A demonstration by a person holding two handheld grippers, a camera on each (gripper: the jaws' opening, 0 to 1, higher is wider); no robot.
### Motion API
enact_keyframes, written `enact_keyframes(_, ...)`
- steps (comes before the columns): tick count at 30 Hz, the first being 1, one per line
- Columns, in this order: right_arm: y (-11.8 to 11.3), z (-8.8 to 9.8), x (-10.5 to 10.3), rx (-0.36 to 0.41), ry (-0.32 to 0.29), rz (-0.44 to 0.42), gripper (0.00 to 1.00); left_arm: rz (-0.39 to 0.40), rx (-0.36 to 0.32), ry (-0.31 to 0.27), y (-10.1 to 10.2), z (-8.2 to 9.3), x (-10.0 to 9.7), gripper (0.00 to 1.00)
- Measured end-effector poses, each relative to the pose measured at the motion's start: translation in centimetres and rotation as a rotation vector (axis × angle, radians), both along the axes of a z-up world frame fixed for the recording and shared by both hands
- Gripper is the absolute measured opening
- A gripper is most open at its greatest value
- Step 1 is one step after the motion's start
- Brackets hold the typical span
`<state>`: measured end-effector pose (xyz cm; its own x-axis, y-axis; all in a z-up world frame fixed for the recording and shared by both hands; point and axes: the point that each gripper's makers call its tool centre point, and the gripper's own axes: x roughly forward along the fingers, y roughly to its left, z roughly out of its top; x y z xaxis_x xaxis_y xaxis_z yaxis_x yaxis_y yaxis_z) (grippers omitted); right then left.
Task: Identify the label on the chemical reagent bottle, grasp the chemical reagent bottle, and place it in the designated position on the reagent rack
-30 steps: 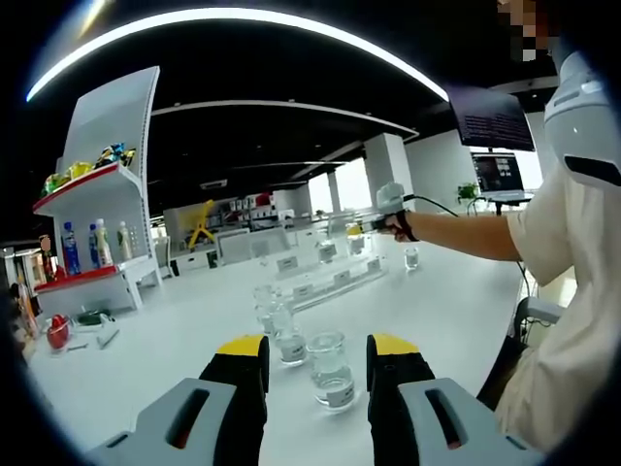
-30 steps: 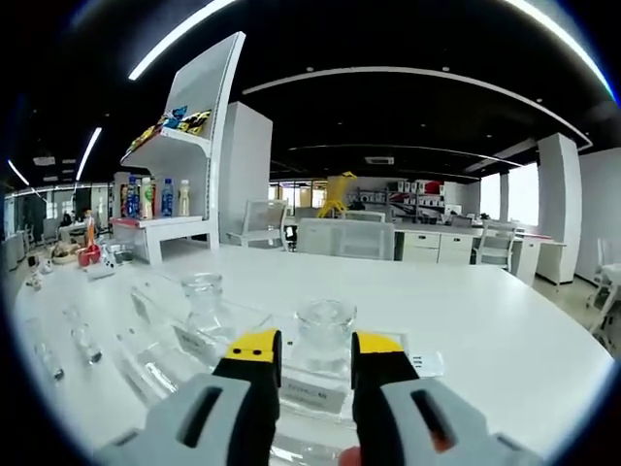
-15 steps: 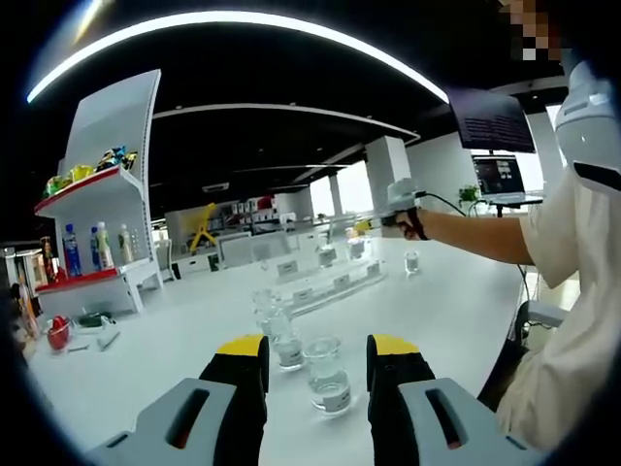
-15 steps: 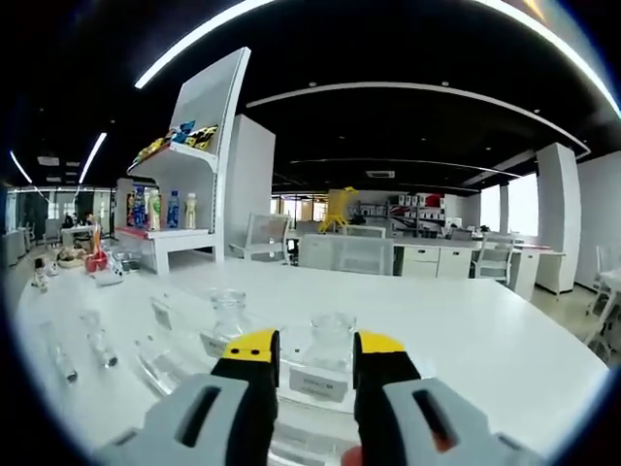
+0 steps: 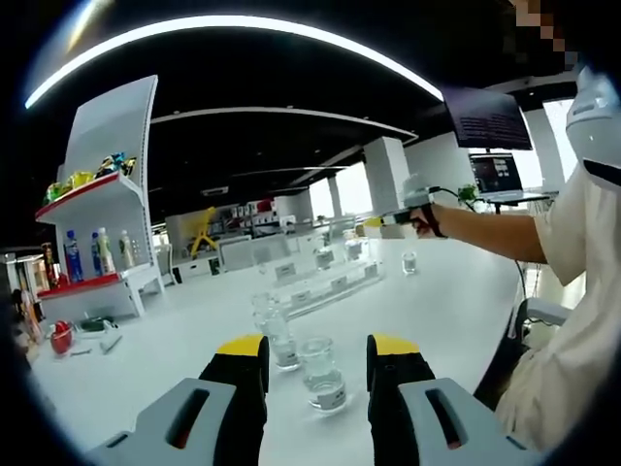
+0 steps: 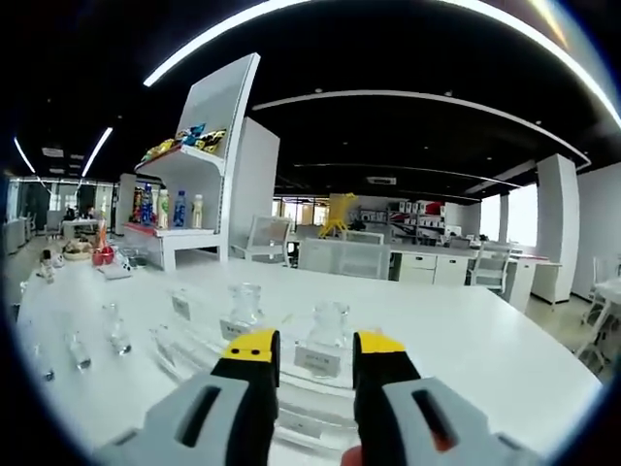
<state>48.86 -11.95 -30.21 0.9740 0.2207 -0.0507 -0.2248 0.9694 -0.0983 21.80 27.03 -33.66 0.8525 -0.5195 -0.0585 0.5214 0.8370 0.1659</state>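
Standing on the clear rack [image 6: 291,388] are two bottles [image 6: 329,324]; three more [image 5: 320,372] wait near the left gripper [image 5: 315,351], released like the right gripper [image 6: 314,347].

The small clear glass reagent bottles [image 5: 323,374] are glinting, smooth and glossy, on the white tabletop [image 5: 437,311], which is showing a satin sheen. The transparent acrylic reagent rack [image 6: 291,383] is looking slick; the tool's yellow-tipped black fingers [image 5: 243,364] are appearing matt plastic.
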Motion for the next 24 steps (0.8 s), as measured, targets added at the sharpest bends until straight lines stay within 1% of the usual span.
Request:
enact_keyframes(3, -0.1, 0.5, -1.5, -0.01, -0.016, -0.003, 0.29, 0.01, -0.001, -0.002, 0.3, 0.0, 0.1, 0.4)
enact_keyframes(6, -0.1, 0.7, -3.0, -0.015, -0.02, 0.008, 0.29, 0.036, 0.009, 0.009, 1.1, -0.7, 0.5, 0.41)
enact_keyframes(11, 0.3, 1.3, -4.9, -0.035, -0.03, 0.027, 0.29, 0.033, -0.017, 0.016, 1.5, -1.0, 0.3, 0.41)
enact_keyframes(17, 0.3, 3.1, -6.9, -0.018, -0.061, 0.037, 0.29, 0.039, -0.029, 0.01, 1.9, -0.9, 0.1, 0.41)
enact_keyframes(18, 0.3, 3.5, -7.3, 0.005, -0.068, 0.042, 0.29, 0.037, -0.03, 0.007, 1.9, -0.8, 0.0, 0.41)
enact_keyframes(19, 0.2, 3.7, -7.8, 0.009, -0.071, 0.048, 0.29, 0.035, -0.032, 0.003, 1.9, -0.6, 0.0, 0.41)
enact_keyframes(21, -0.1, 4.0, -8.5, 0.002, -0.077, 0.047, 0.29, 0.032, -0.035, -0.001, 1.8, -0.5, -0.1, 0.41)
enact_keyframes(23, -0.6, 4.2, -9.2, 0.012, -0.085, 0.046, 0.29, 0.029, -0.034, -0.002, 1.7, -0.5, -0.2, 0.41)
enact_keyframes(24, -0.9, 4.4, -9.7, 0.032, -0.088, 0.046, 0.29, 0.027, -0.035, -0.003, 1.6, -0.5, -0.2, 0.41)
